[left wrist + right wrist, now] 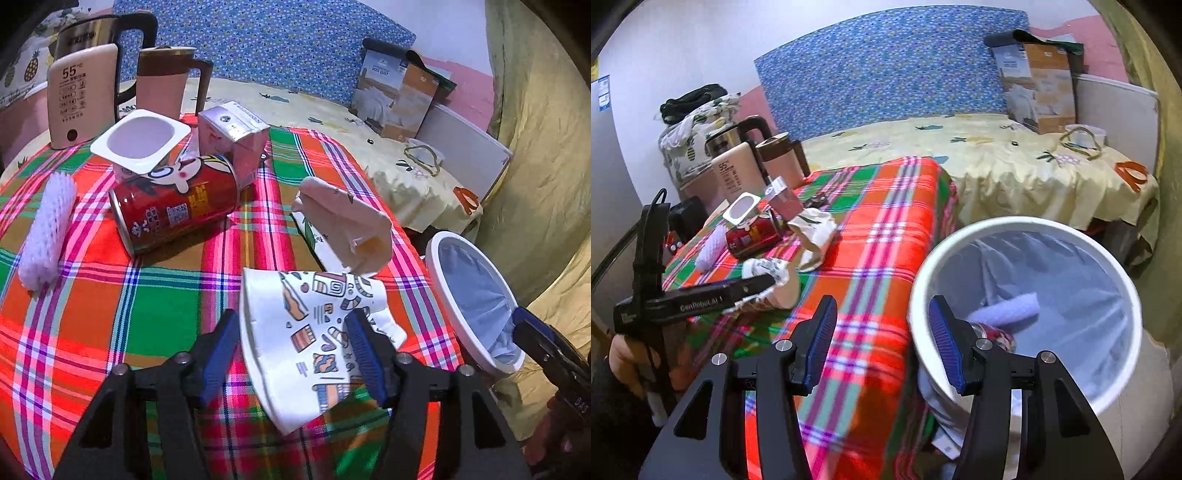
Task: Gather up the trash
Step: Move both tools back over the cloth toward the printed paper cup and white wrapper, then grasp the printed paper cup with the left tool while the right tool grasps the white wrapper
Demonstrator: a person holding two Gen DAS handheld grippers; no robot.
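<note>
the white bin [1123,295] stands just beside the plaid table [147,325], already holding trash. the flattened paper cup [314,339] lies between the left gripper [295,350] jaws; whether its pads press it i cannot tell, so it could slip off. the right gripper [882,339] is released, empty. the bin's base is cut off

The left wrist view looks steeply down along its own fingers, close over the plaid tablecloth [155,314], toward the bed's blue headboard [266,40]. The right wrist view sits farther back and off to the side — above the white bin [1115,266]. Both share the table, bin and bed — each also catches the other gripper.
</note>
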